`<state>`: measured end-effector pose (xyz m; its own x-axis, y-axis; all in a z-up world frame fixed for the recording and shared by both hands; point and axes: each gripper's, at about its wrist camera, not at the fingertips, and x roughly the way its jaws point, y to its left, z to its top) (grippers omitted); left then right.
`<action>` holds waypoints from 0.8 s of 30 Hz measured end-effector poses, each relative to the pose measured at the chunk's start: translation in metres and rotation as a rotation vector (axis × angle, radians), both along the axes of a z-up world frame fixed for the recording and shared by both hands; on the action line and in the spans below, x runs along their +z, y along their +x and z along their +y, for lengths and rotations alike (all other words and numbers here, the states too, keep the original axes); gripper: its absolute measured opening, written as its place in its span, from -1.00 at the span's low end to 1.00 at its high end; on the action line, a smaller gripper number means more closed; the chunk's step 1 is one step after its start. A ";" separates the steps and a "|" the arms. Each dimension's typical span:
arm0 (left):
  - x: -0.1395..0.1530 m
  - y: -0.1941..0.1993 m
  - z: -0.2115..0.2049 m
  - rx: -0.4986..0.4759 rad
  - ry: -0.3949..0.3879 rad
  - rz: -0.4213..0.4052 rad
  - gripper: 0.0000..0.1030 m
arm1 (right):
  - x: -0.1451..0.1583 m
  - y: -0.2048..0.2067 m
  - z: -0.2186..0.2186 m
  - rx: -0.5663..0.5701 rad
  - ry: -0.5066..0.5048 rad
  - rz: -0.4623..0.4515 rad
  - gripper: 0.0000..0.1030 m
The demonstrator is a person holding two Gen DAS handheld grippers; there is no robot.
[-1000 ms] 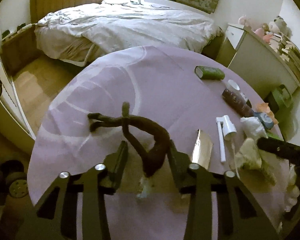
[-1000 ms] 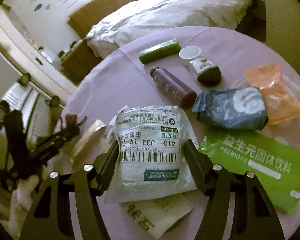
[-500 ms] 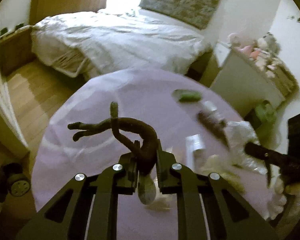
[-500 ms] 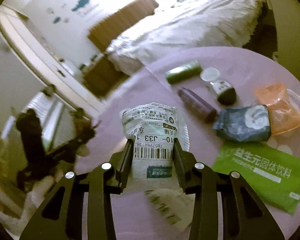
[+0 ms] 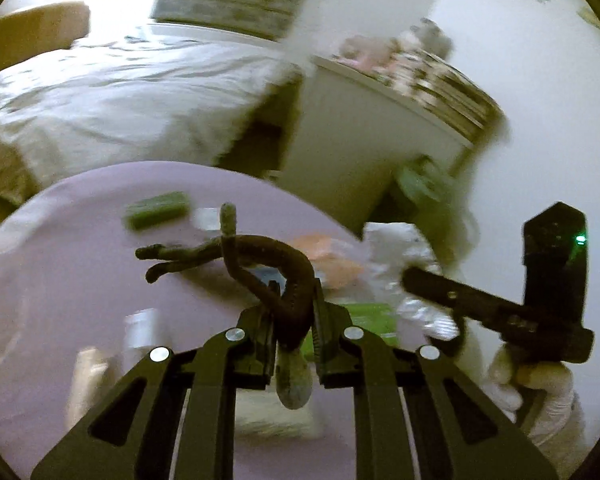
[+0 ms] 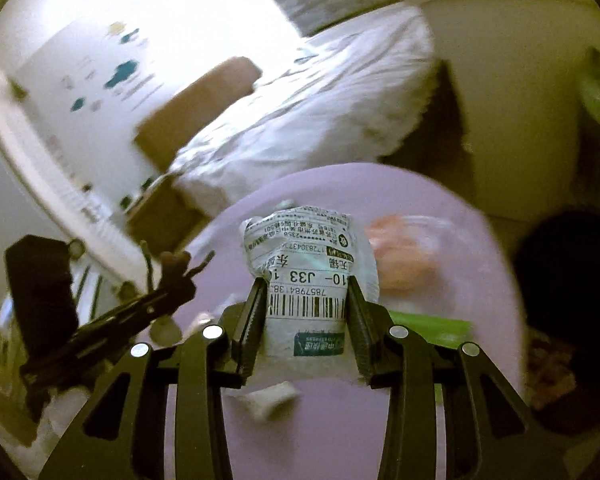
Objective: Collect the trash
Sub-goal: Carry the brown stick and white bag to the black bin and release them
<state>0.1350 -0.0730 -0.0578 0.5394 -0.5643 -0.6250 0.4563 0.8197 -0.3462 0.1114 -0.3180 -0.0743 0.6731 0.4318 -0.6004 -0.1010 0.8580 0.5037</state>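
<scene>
1. Trash is in both grippers: the left gripper (image 5: pixel 292 312) is clenched on a dark twisted peel (image 5: pixel 260 256), and the right gripper (image 6: pixel 307 300) is grasping a crumpled white bag (image 6: pixel 304 264) with a barcode label.
2. Both pieces hang above the purple table (image 5: pixel 60 280), clear of its top.
3. Peel: light and limp, probably a little slick; it is held low on its thick stem, with 2 thin ends trailing far and left. A pinch near the thick part looks safest.
4. Bag: soft, thin and very light; the jaws squeeze its middle, so it bunches and should not slip.
5. More litter lies on the table: a green tube (image 5: pixel 158 210) far left, an orange wrapper (image 6: pixel 400 256) and a green sachet (image 6: pixel 432 328) nearer.
6. Room: the table's round edge curves close on the right, with a bed (image 6: pixel 300 120) beyond and a white cabinet (image 5: pixel 360 128) far right. A dark bin (image 6: pixel 572 300), as I judge it, sits off the right edge; that way looks open.
</scene>
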 end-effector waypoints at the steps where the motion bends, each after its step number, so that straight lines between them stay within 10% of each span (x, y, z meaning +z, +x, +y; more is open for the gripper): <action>1: -0.001 0.001 -0.014 -0.034 -0.004 0.003 -0.70 | -0.003 -0.003 -0.012 -0.030 0.003 0.007 -0.23; 24: -0.055 0.007 -0.220 -0.401 -0.028 0.210 -0.69 | -0.094 -0.048 -0.168 -0.394 0.081 0.152 -0.23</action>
